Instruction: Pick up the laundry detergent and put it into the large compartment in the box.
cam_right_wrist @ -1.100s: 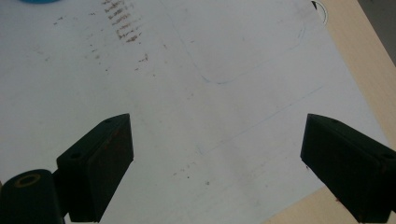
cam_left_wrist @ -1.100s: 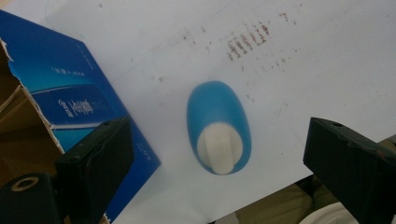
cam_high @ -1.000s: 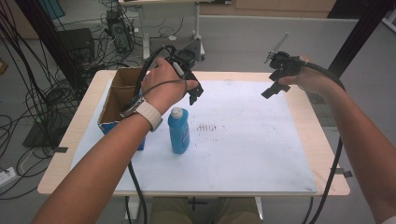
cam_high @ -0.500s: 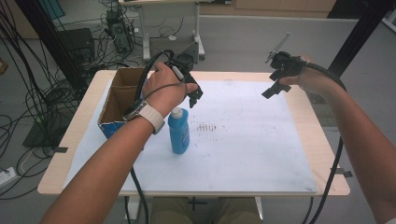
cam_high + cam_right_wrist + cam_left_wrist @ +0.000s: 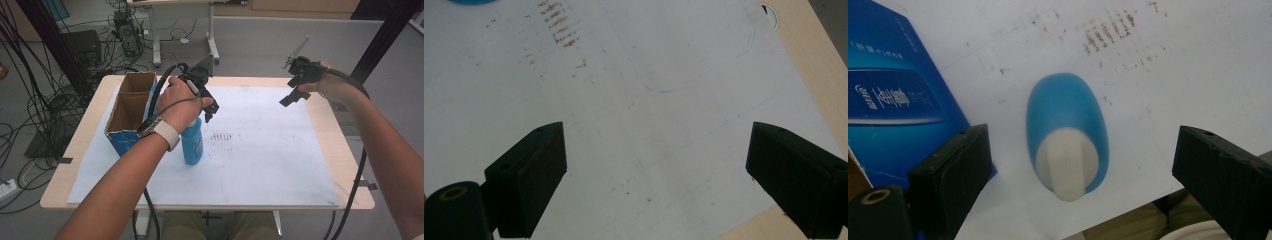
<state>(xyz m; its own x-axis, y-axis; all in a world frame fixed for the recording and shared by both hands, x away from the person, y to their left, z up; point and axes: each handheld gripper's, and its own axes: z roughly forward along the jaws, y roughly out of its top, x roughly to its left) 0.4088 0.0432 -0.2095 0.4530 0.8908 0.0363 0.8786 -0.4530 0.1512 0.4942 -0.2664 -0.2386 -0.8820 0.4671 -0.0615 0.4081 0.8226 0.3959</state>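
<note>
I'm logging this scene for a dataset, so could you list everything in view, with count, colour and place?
Bottle: one, blue with a white cap, upright on the mat, right beside the box.
Cardboard box: one, brown inside with a blue printed outside, open-topped, two compartments, at the table's left.
Mat: one, white with brownish smudges, covering most of the tabletop.
Table: one, light wood.
Cables and equipment: several, black, on the floor beyond and left of the table.
Left claw: one, black, open, above the bottle.
Right claw: one, black, open, held over the mat's far right.
</note>
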